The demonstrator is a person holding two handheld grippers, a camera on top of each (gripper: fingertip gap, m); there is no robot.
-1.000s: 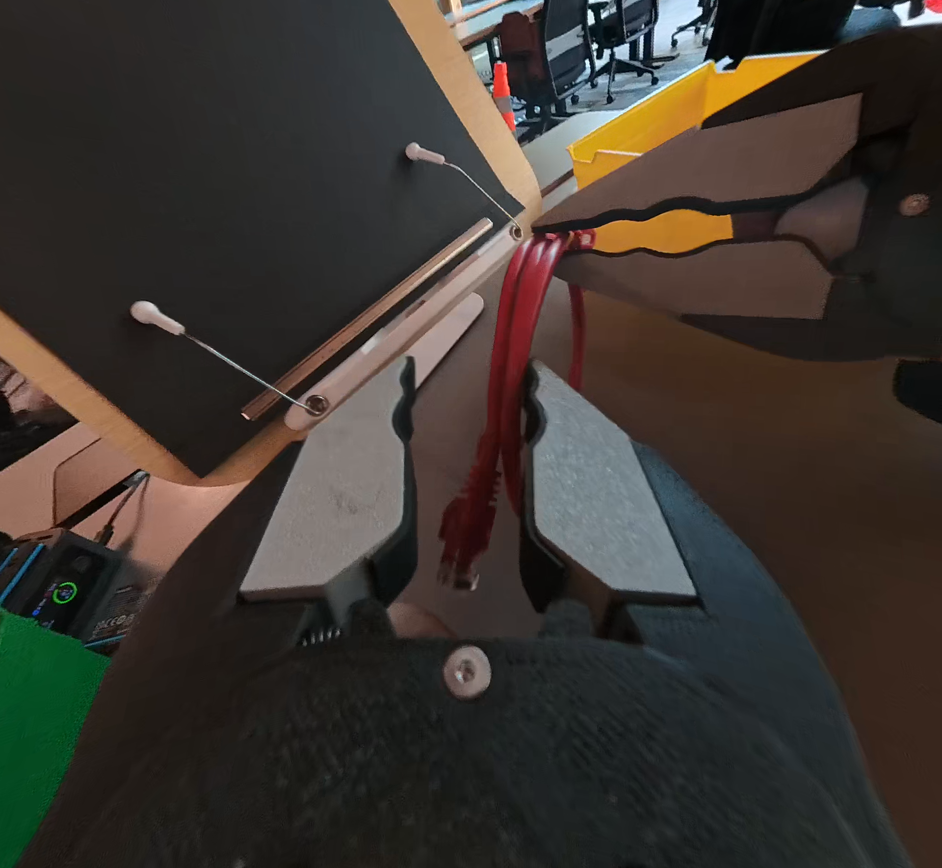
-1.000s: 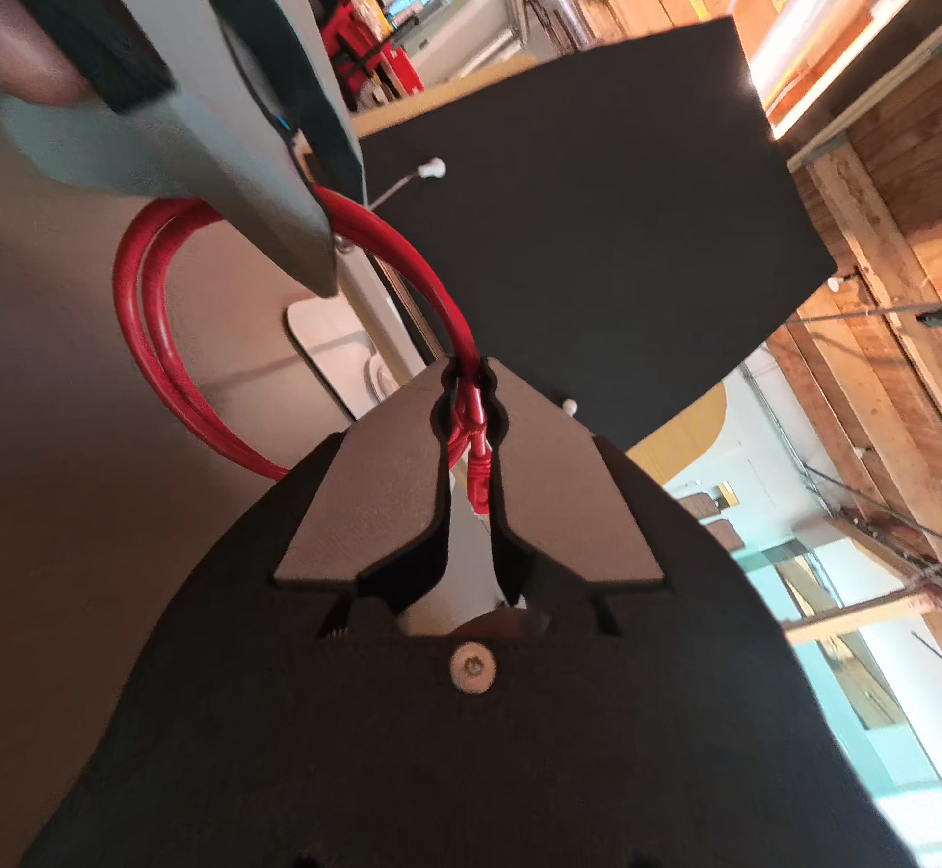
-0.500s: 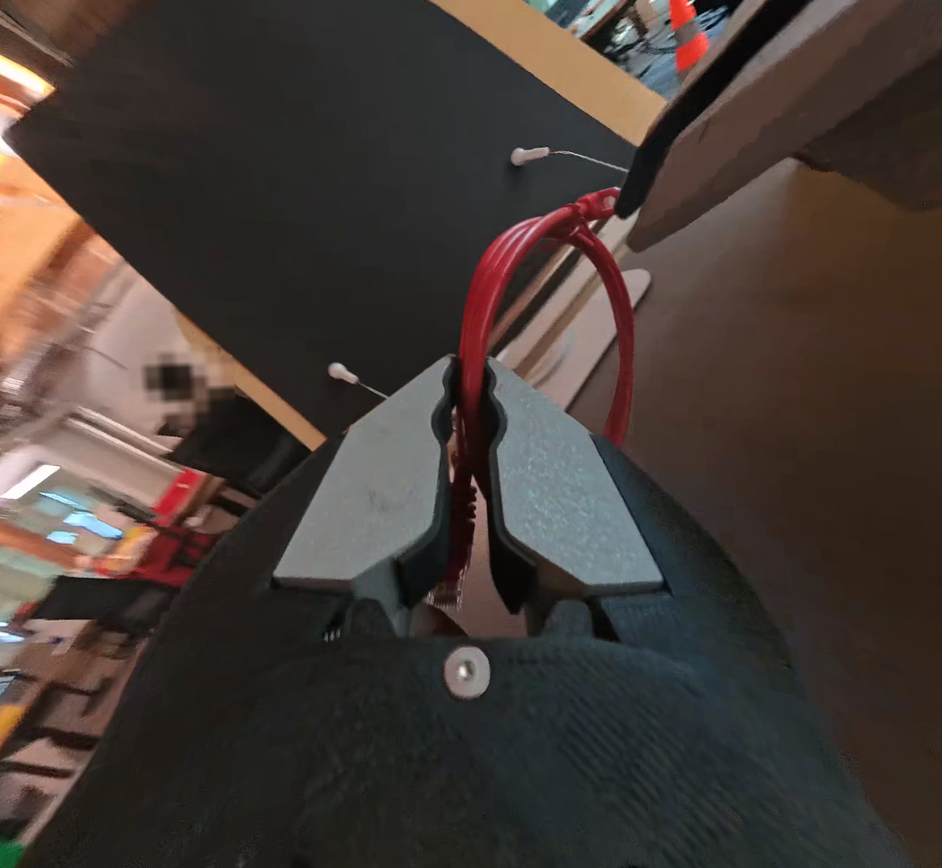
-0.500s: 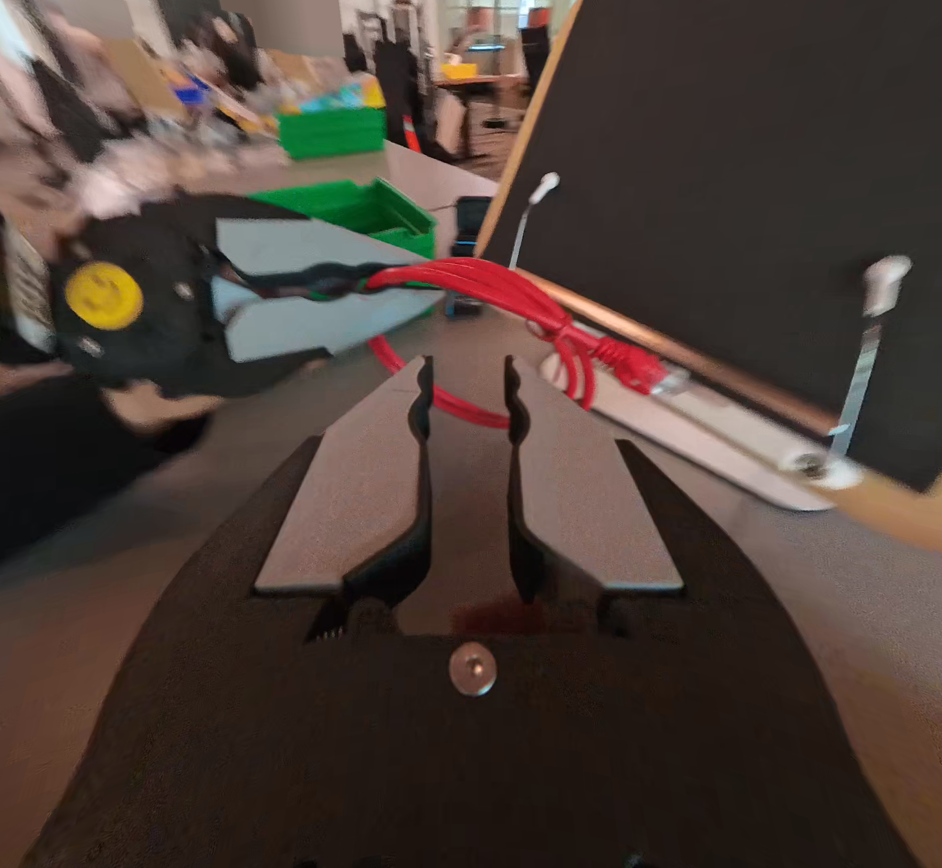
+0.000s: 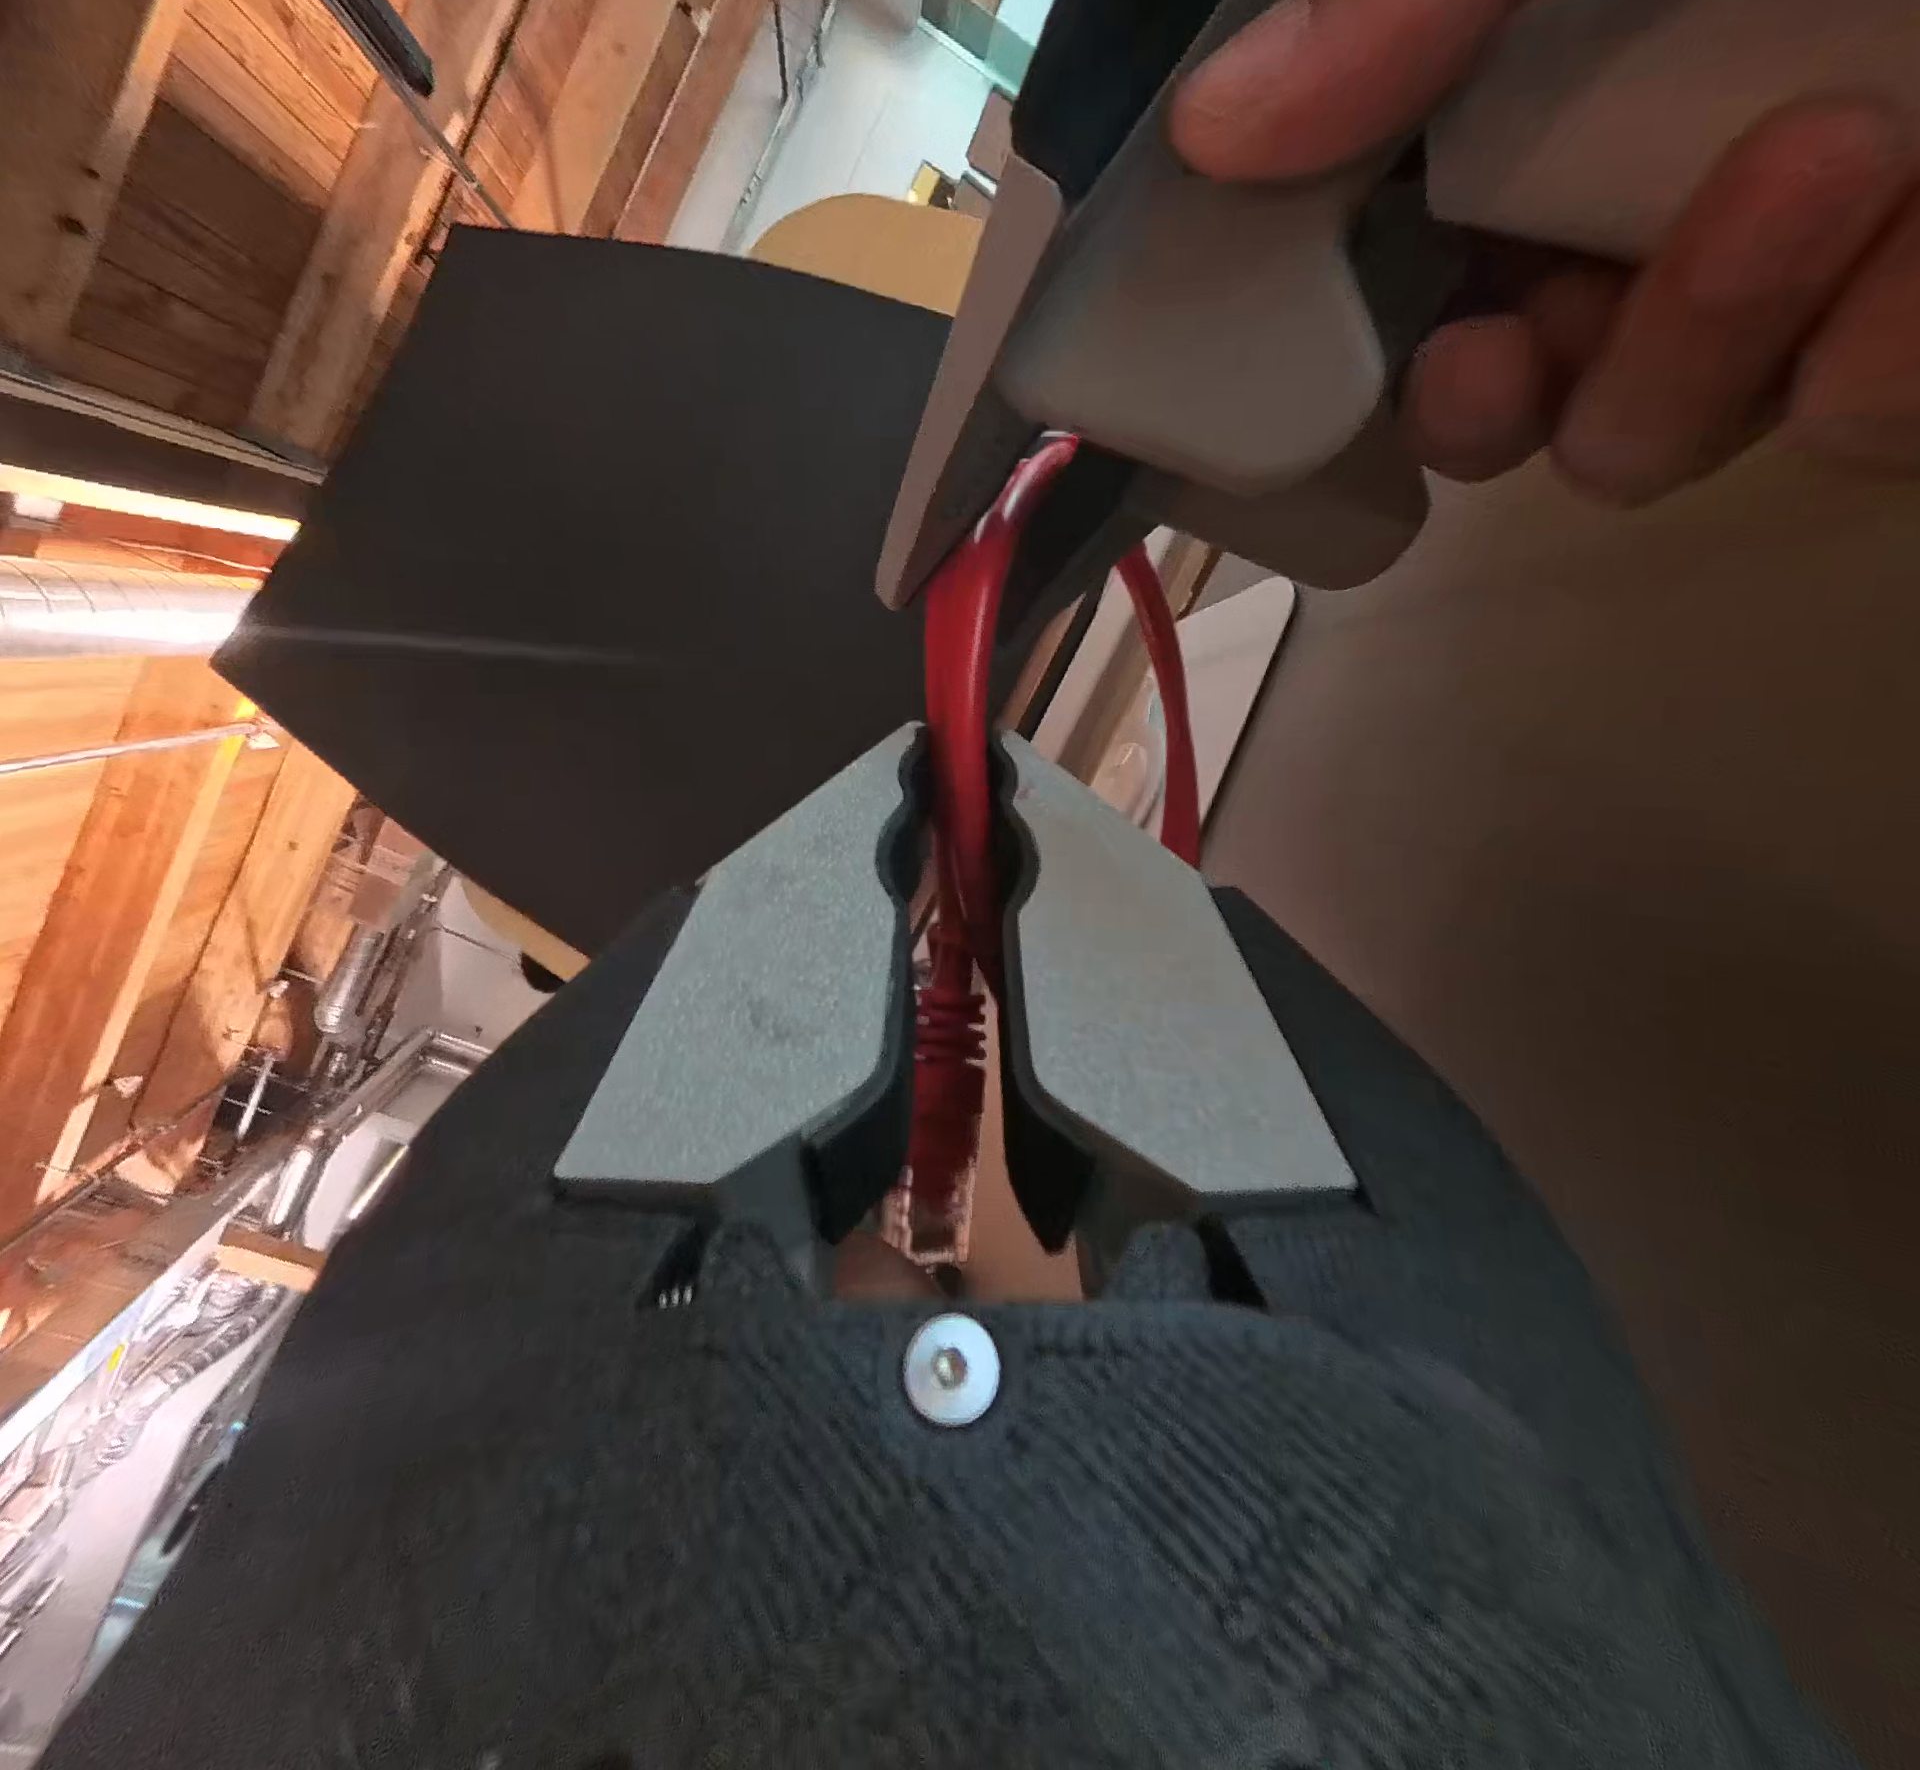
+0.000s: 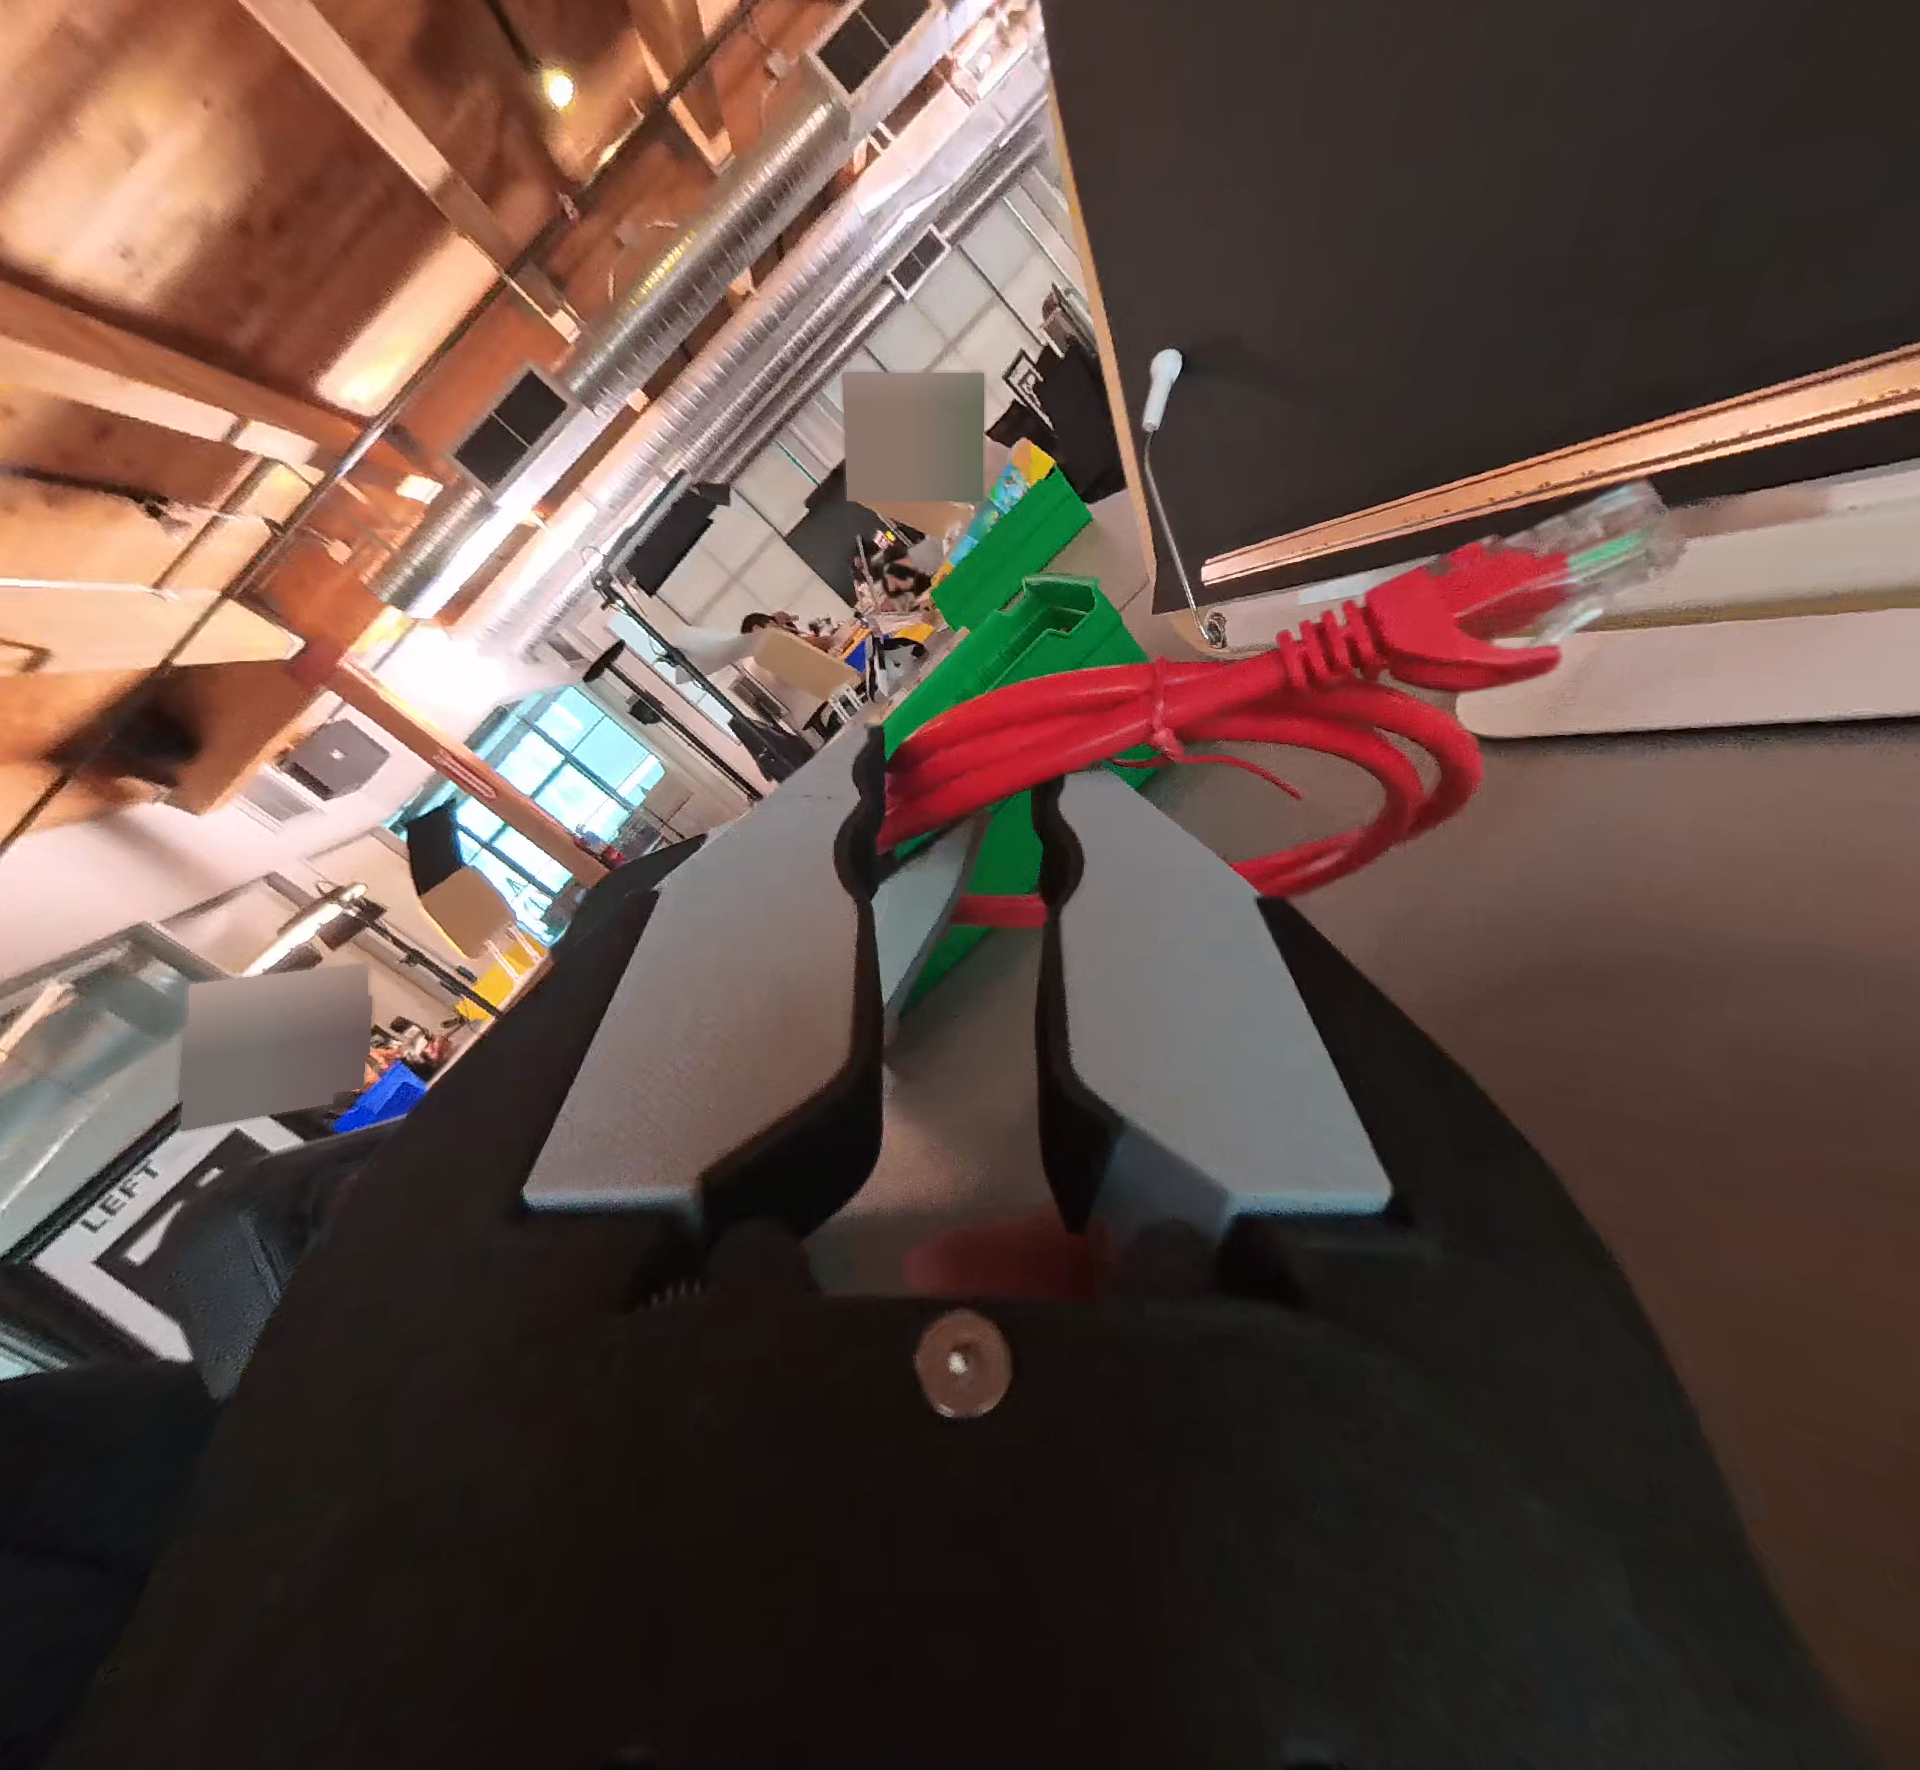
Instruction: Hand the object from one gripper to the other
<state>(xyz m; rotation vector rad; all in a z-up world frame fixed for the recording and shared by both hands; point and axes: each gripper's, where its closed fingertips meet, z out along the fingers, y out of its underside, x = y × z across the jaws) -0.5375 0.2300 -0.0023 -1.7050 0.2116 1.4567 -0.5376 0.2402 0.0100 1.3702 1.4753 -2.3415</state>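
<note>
Left gripper [image 5: 958, 764] is clamped hard now, jaws clenched on the red cable [image 5: 954, 671], and that's the big change from a second ago, when those jaws stood wide and the bundle merely dangled between them. One plug [image 5: 945, 1076] sits trapped deep in the gap, pointing back toward the wrist, with the loops rising out past the tips.

Over to the right gripper [image 6: 958, 770]: jaws released, a clear gap between them. A second ago it was the one doing the pinching! Half a second ago it had backed well off the bundle; now its tips are right up at the coil again, strands crossing just at the mouth, but nothing squeezed. From the left wrist view you can see the loops running up between its grey fingers, a bare hand [image 5: 1558, 110] wrapped around that tool.

The other plug [image 6: 1455, 619] sticks out to the side, clear-tipped, in front of the black board [image 6: 1455, 162], with a thin tie cinching the coil. The whole bundle is up in the air above the brown desk [image 6: 1610, 993]. A green bin [image 6: 1039, 650] peeks out behind the tips.

Both cameras have tipped upward since the last look, with timber ceiling and silver ducting now filling the background.
</note>
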